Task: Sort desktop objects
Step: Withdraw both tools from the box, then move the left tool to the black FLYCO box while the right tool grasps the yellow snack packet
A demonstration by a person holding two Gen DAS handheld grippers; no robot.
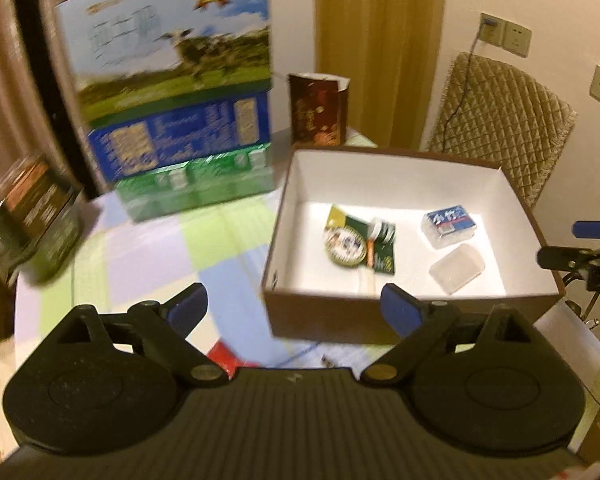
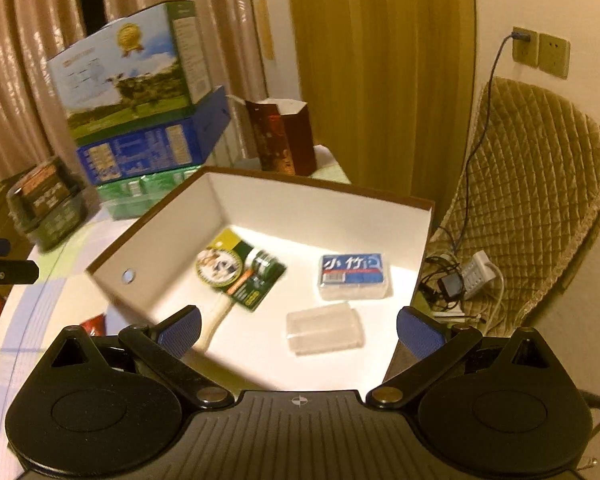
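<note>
A brown box with white inside point(image 1: 284, 208) point(image 2: 260, 200) stands on the checked tablecloth. In it lie a green carded tool with a round label point(image 1: 360, 246) point(image 2: 240, 270), a blue-labelled clear pack point(image 1: 450, 228) point(image 2: 354, 276) and a plain clear case point(image 1: 456, 270) point(image 2: 324, 328). My left gripper point(image 1: 294, 312) hovers before the box's near wall, jaws wide apart and empty. My right gripper point(image 2: 298, 330) hangs over the box's near corner, open, with nothing between its blue pads. The right gripper's fingertip point(image 1: 592, 229) shows at the right edge of the left wrist view.
Stacked cartons point(image 1: 172, 92) point(image 2: 140, 100) stand at the back left, a dark red box point(image 1: 318, 110) point(image 2: 282, 140) behind the brown box, a dark jar point(image 1: 32, 216) point(image 2: 48, 204) at left. A red wrapper point(image 1: 224, 356) lies near me. A quilted chair point(image 2: 532, 184) with a power strip point(image 2: 476, 272) is right.
</note>
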